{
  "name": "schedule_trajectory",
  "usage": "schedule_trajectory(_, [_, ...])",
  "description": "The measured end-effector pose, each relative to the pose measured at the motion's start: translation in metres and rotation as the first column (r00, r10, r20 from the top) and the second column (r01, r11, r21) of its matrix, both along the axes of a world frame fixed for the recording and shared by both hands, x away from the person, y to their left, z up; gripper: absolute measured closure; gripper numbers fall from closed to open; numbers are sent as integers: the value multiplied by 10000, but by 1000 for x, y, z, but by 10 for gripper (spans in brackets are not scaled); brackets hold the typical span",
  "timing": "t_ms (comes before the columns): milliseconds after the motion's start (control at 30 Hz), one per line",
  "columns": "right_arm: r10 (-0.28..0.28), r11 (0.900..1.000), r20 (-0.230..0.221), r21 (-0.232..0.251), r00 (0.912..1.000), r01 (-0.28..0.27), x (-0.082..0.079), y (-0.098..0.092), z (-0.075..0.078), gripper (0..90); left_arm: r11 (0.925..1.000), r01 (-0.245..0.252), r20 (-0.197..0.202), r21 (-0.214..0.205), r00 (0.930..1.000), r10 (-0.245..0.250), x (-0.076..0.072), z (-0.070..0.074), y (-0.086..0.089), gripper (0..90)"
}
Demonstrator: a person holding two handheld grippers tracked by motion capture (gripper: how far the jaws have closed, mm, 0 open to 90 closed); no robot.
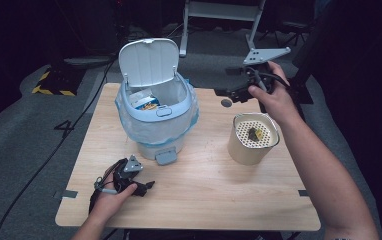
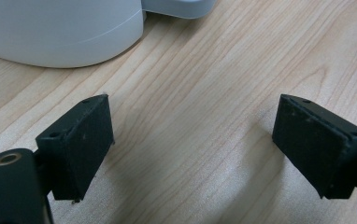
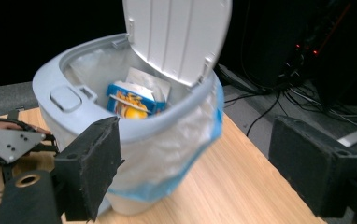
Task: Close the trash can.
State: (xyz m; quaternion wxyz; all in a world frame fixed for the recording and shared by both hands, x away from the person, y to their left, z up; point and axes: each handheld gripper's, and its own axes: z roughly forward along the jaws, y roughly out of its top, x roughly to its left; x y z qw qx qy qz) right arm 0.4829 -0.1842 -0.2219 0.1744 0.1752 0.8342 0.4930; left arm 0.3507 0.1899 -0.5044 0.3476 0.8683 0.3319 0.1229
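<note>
Left claw [image 1: 146, 186]: rested low on the counter [image 1: 204, 190], jaws wide, empty.
Bin [image 1: 156, 117]: stood mid-counter, lid up; likely light, hard plastic, slippery liner; the rim offered the best hold.
Right claw [image 1: 224, 92]: hung beyond, wide, empty.

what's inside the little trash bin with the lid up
Inside the trash bin, lined with a clear bag, lies a blue and yellow carton with white paper behind it. The bin's walls hide anything deeper.
</note>
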Motion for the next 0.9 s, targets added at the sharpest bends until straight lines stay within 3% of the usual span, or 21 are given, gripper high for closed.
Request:
schedule_trajectory(467, [-957, 9952, -529, -258, 9940, 945, -35, -81, -27, 162, 10000, -72, 0, 24, 10000, 72, 0, 0, 0, 127])
schedule_trajectory(700, [-1302, 9901, -799, -628, 9883, 1254, -50, -104, -48, 160, 10000, -73, 4, 17, 10000, 73, 0, 0, 0, 127])
schedule_trajectory(900, [-1941, 9797, -1115, -720, 9746, 1869, -68, -122, -70, 163, 10000, -72, 4, 20, 10000, 72, 0, 0, 0, 127])
